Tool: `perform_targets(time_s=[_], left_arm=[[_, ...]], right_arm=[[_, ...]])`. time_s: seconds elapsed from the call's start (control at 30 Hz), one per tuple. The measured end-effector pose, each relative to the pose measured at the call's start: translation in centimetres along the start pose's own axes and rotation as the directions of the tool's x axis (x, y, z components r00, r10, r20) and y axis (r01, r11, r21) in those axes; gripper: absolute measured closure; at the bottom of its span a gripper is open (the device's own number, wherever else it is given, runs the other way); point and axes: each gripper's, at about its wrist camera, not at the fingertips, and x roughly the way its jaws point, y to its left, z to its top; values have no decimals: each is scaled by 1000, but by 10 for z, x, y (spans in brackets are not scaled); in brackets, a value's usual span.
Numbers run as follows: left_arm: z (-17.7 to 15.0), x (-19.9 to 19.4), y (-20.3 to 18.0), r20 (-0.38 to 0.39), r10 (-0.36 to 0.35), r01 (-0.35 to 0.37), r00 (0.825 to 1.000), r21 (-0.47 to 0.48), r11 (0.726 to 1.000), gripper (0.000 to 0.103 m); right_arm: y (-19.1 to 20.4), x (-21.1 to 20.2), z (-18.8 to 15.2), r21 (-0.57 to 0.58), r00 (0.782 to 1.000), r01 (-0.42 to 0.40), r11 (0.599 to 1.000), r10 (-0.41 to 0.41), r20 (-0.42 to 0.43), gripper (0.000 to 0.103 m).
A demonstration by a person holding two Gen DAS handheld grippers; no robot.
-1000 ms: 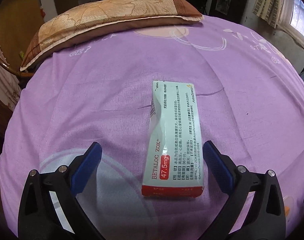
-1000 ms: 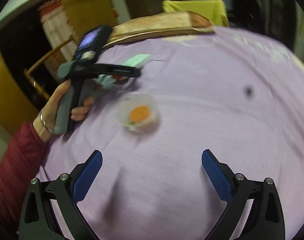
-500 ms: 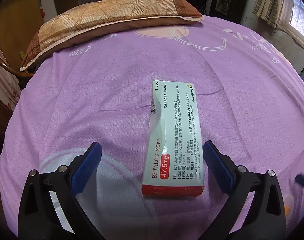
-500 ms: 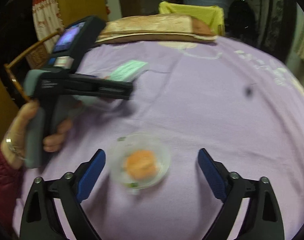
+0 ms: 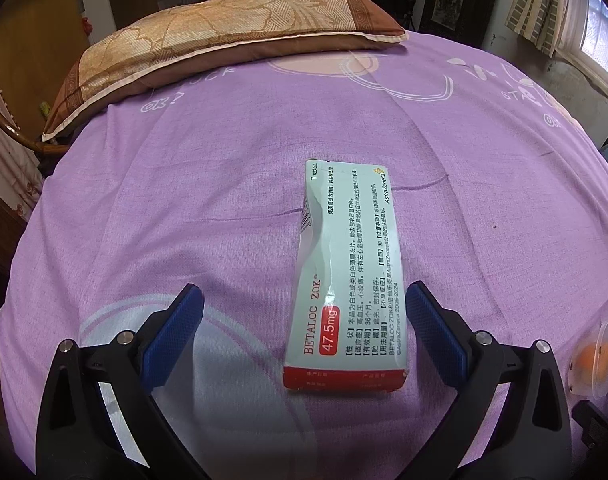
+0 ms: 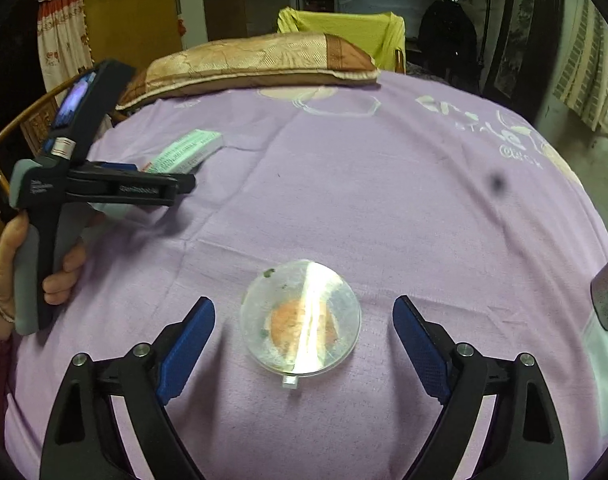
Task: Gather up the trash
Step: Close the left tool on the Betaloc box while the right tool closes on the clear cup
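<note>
A crumpled white and red medicine box point(image 5: 348, 276) lies flat on the purple bedsheet point(image 5: 223, 184). My left gripper point(image 5: 304, 320) is open, its blue pads on either side of the box's near end, not touching. A clear round plastic cup with orange residue point(image 6: 299, 318) lies on the sheet between the open jaws of my right gripper point(image 6: 304, 330). The cup also shows at the right edge of the left wrist view point(image 5: 594, 360). The box point(image 6: 187, 152) and the left gripper point(image 6: 103, 188) show in the right wrist view.
A brown and gold pillow point(image 5: 207, 44) lies at the head of the bed, with a yellow cloth point(image 6: 340, 26) behind it. A wooden bed rail point(image 6: 19, 128) runs at the left. A window with curtains point(image 5: 552, 8) is at the right.
My right gripper has moved in toward the plastic cup, which now sits between its pads. My left gripper has stayed still over the box.
</note>
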Motion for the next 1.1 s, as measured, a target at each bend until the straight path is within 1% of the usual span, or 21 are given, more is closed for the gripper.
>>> perform_targets(time_s=[0.07, 0.17, 0.27, 0.37, 0.47, 0.97, 1.1], left_arm=[[0, 0, 0, 0, 1, -1, 1000, 0, 1000, 5], [0, -1, 0, 0, 7, -7, 1000, -6, 1000, 5], [0, -1, 0, -1, 14, -14, 1000, -13, 1000, 5], [0, -1, 0, -1, 11, -11, 1000, -11, 1000, 5], [-1, -1, 0, -1, 17, -17, 1000, -14, 1000, 5], [-1, -2, -1, -2, 29, -29, 1000, -20, 999, 5], [-1, -6, -9, 17, 67, -67, 998, 18, 998, 6]], right_arm=[[-3, 6, -2, 26, 999, -16, 1000, 17, -33, 14], [-5, 9, -3, 46, 999, -26, 999, 28, -43, 13], [-5, 13, -3, 48, 997, -40, 998, 43, -61, 6], [0, 16, -2, 23, 997, -25, 999, 27, -77, 4], [6, 18, -2, -12, 996, 5, 1000, -6, -91, 4], [5, 19, -2, -7, 996, 12, 1000, -12, -92, 4], [5, 18, -2, -8, 996, 11, 1000, -12, -92, 4]])
